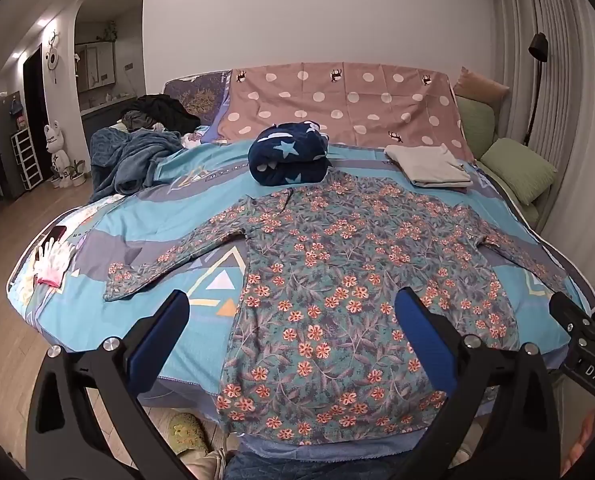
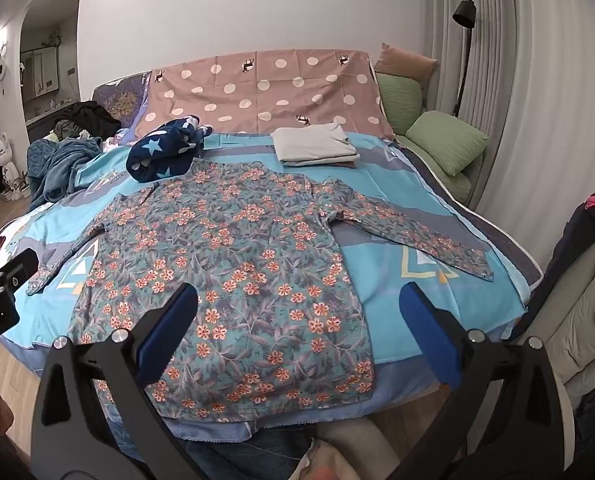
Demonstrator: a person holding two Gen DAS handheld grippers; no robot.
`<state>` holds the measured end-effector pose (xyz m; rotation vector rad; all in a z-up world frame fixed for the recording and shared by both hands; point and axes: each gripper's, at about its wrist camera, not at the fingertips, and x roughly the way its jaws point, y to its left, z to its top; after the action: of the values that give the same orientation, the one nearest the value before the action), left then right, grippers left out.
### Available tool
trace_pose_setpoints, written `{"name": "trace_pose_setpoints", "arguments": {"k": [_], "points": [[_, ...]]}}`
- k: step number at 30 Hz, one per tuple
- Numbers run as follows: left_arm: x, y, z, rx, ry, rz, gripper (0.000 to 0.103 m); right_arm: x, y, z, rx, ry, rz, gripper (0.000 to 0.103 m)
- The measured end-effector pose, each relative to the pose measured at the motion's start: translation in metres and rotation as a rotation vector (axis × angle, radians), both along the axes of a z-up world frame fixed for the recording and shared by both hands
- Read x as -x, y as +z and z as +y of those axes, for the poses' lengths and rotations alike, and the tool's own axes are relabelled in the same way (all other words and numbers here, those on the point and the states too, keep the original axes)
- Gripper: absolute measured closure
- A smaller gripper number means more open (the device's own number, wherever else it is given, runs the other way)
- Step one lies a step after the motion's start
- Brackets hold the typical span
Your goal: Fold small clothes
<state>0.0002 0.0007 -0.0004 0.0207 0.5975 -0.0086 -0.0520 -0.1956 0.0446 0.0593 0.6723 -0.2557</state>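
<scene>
A long-sleeved floral shirt (image 1: 337, 280) (image 2: 233, 264) lies flat on the blue patterned bedspread (image 1: 165, 216) (image 2: 409, 260), sleeves spread to both sides and hem at the near edge. My left gripper (image 1: 291, 304) hovers open above the shirt's lower left part, nothing between its blue pads. My right gripper (image 2: 297, 298) hovers open over the shirt's lower right part, also holding nothing. The right gripper's tip shows at the right edge of the left wrist view, and the left gripper's tip at the left edge of the right wrist view.
A rolled navy star blanket (image 1: 289, 156) (image 2: 161, 152) and a folded beige garment (image 1: 429, 166) (image 2: 315, 146) lie beyond the shirt. A heap of blue and dark clothes (image 1: 137, 152) is at the far left; white gloves (image 1: 51, 260) at the left edge; green cushions (image 2: 445, 140) at the right.
</scene>
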Motion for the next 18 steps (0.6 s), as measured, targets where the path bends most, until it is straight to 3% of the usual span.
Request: {"name": "trace_pose_setpoints", "arguments": {"k": [18], "points": [[0.000, 0.000, 0.002, 0.017, 0.007, -0.004, 0.001, 0.002, -0.002, 0.000, -0.003, 0.005, 0.004, 0.002]]}}
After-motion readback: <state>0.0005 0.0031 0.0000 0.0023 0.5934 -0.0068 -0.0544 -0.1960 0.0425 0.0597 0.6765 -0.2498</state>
